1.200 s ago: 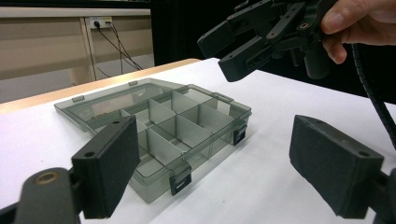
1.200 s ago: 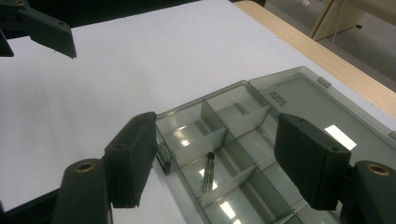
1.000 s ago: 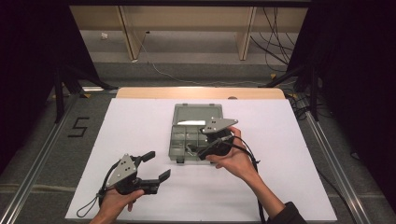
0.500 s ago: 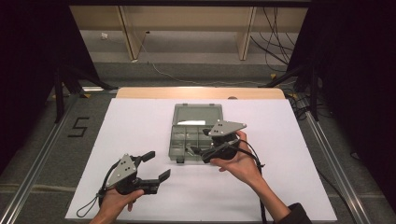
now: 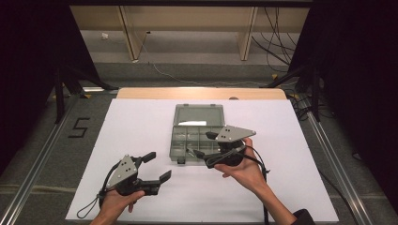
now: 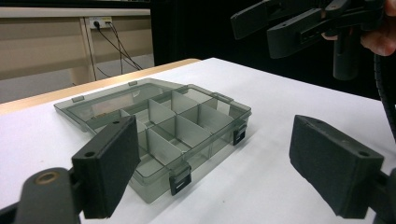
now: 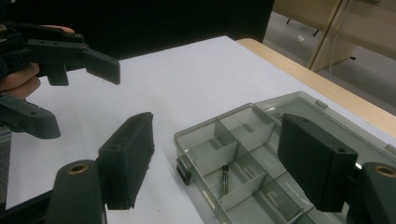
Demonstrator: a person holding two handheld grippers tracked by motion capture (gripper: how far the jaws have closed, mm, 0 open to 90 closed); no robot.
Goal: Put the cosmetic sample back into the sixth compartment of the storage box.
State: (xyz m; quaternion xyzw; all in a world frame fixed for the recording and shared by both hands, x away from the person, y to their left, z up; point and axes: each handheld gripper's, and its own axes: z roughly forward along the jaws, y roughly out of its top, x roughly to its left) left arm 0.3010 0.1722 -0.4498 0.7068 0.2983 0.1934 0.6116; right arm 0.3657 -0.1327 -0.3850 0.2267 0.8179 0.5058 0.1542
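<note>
A smoky transparent compartment box point(image 5: 187, 140) lies in the middle of the white table with its lid folded back. My right gripper point(image 5: 202, 144) hovers over the box's near right part, open and holding nothing. In the right gripper view, its jaws point(image 7: 223, 158) straddle the box point(image 7: 243, 140), where a small dark pin-like part point(image 7: 224, 179) lies in one compartment. My left gripper point(image 5: 158, 166) stands open and empty at the near left, clear of the box. Its jaws point(image 6: 224, 163) point at the box point(image 6: 159, 126), with the right gripper point(image 6: 299, 23) above.
A white sheet point(image 5: 141, 122) covers the table, with a wooden edge point(image 5: 202, 93) at the back. Black stands point(image 5: 61, 79) flank the table on both sides. Cables trail from both grippers toward the near edge. My left gripper point(image 7: 70, 51) appears in the right gripper view.
My right gripper has drifted a little to the right and toward the near side over the box. The left gripper has stayed where it was.
</note>
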